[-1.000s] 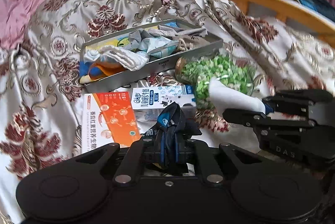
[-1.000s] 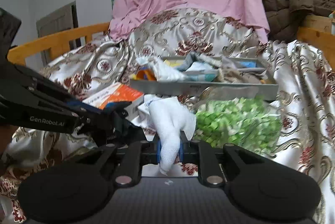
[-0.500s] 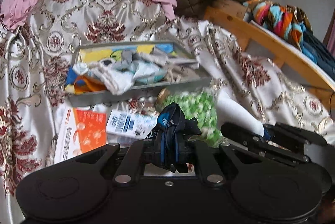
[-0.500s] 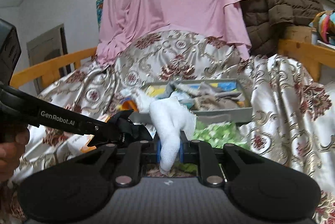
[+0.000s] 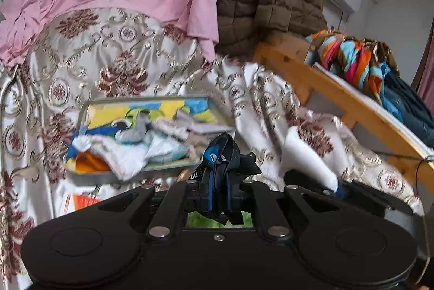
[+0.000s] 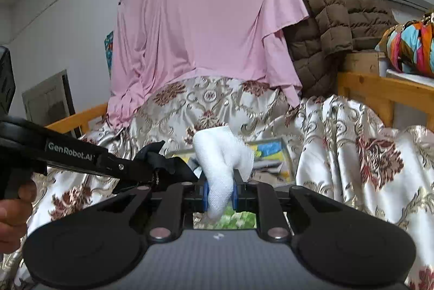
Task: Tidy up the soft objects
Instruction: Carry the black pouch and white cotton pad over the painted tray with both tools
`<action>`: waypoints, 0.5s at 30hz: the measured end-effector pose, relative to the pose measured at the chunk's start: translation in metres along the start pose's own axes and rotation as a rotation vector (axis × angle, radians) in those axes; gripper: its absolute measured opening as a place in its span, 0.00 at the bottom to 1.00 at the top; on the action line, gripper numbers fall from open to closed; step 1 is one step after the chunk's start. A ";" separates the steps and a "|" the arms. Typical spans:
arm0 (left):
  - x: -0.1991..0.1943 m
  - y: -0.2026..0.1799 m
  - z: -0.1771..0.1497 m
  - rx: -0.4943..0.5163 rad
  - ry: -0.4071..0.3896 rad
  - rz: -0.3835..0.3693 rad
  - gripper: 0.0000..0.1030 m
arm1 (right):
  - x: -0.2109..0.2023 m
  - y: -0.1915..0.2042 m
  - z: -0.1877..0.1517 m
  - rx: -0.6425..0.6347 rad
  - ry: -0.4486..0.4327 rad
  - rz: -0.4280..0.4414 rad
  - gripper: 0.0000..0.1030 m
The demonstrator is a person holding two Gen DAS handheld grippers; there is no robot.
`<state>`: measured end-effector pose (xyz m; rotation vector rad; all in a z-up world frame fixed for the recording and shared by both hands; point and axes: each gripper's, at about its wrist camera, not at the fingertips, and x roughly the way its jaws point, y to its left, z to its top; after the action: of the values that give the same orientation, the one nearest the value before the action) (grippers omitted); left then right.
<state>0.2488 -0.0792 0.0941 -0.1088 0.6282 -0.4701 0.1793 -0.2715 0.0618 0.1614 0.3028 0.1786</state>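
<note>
My left gripper (image 5: 219, 192) is shut on a dark blue-and-black sock (image 5: 223, 154) and holds it in the air in front of the grey metal tray (image 5: 108, 177). The tray holds several crumpled socks and cloths (image 5: 127, 151). My right gripper (image 6: 219, 192) is shut on a white sock (image 6: 221, 154), also lifted; it shows in the left wrist view (image 5: 306, 157) to the right. The left gripper with its dark sock (image 6: 160, 157) crosses the right wrist view from the left. The tray (image 6: 271, 151) lies behind the white sock there.
A floral satin cover (image 5: 114, 54) drapes the seat. A pink cloth (image 6: 206, 24) and a brown quilted jacket (image 6: 331, 13) hang behind. A wooden rail (image 5: 339, 100) carries colourful fabric (image 5: 352, 59) at right. An orange box (image 5: 84, 201) lies under the tray.
Both grippers have risen and tilted upward with their socks still held. The tray sits lower and nearer in view; the green-filled jar and boxes have dropped behind the gripper bodies.
</note>
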 end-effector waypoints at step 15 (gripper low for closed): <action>0.042 0.000 0.044 -0.028 -0.073 0.028 0.10 | 0.049 -0.062 0.039 0.095 -0.047 -0.029 0.17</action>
<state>0.3044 -0.1007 0.1068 -0.1430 0.5642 -0.4282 0.2462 -0.3269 0.0735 0.2549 0.2673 0.1318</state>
